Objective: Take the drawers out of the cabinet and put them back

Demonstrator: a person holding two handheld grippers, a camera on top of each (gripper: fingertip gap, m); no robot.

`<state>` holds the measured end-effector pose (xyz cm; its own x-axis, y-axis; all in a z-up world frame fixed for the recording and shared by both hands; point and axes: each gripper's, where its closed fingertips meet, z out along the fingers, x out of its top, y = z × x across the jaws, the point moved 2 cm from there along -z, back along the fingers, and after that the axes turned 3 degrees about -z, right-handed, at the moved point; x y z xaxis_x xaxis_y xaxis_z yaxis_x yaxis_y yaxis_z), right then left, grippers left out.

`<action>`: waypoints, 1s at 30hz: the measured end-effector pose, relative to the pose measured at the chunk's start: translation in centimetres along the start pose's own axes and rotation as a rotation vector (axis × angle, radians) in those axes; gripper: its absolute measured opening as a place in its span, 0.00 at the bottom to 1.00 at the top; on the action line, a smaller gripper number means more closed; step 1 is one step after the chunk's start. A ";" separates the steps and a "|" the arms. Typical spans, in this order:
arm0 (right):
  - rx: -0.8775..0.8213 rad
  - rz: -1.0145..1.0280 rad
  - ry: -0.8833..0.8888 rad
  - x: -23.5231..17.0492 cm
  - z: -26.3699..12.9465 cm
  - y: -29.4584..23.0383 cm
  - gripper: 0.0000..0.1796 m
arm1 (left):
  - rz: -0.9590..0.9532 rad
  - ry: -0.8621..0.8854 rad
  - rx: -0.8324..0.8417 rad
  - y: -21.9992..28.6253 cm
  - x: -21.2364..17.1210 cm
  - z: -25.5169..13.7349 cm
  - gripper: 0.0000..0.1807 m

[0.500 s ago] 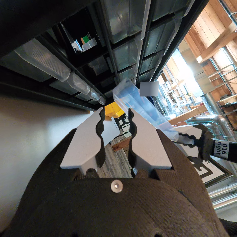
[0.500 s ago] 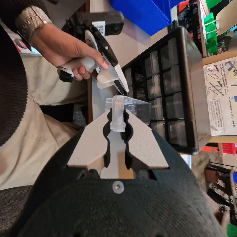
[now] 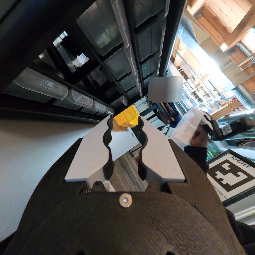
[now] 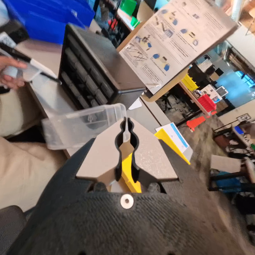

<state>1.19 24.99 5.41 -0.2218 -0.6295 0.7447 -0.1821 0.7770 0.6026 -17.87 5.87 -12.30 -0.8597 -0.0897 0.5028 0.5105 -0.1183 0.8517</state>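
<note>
The clear plastic drawer (image 4: 84,126) was out of the cabinet (image 4: 88,71), held in the air in front of and below the cabinet's front, over the table edge (image 4: 45,95). The right gripper (image 4: 126,119) had it by a thin wall or tab at one end, its jaws nearly closed, only that sliver of plastic between the tips. Seen from the left wrist view, the same drawer (image 3: 186,128) was a pale blur to the right of the cabinet (image 3: 96,58), well clear of it, with the right gripper (image 3: 207,124) behind it.

The left gripper (image 3: 124,118) was close under the cabinet's front, its jaws parted by a clear gap and holding nothing. One slot in the cabinet's grid (image 3: 81,60) stood open, with light showing through, while the drawers around it were seated. Beyond the cabinet's far corner sat a yellow bin (image 3: 127,117). In the right wrist view a hand (image 4: 9,77) held the left gripper (image 4: 58,82) beside the cabinet's front, and an instruction sheet (image 4: 175,41) stood to the cabinet's right.
</note>
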 end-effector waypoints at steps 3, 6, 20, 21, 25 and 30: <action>-0.005 0.139 0.099 -1.8 1.6 1.5 0.00 | 0.076 0.032 0.058 -0.6 0.0 -0.2 0.18; -0.009 0.190 0.045 -5.3 5.8 2.0 0.00 | 0.099 -0.016 0.064 -0.6 -1.2 0.1 0.18; -0.711 0.102 -0.311 -12.5 -1.8 14.6 0.00 | 0.145 0.066 0.101 -0.1 1.3 -3.6 0.17; -0.732 0.066 -0.366 -13.3 -1.3 14.7 0.00 | 0.152 0.064 0.102 0.0 1.2 -3.6 0.17; -0.750 -0.146 -0.581 -17.0 2.5 14.0 0.00 | 0.168 0.063 0.115 -0.1 1.1 -3.7 0.16; -0.741 -0.462 -0.730 -19.8 5.7 12.5 0.00 | 0.169 0.072 0.118 -0.2 1.5 -3.9 0.16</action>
<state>-2.13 47.15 -3.42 -0.8293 -0.5182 0.2090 0.1666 0.1278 0.9777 -19.15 1.92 -12.28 -0.7563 -0.1691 0.6320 0.6384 0.0203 0.7694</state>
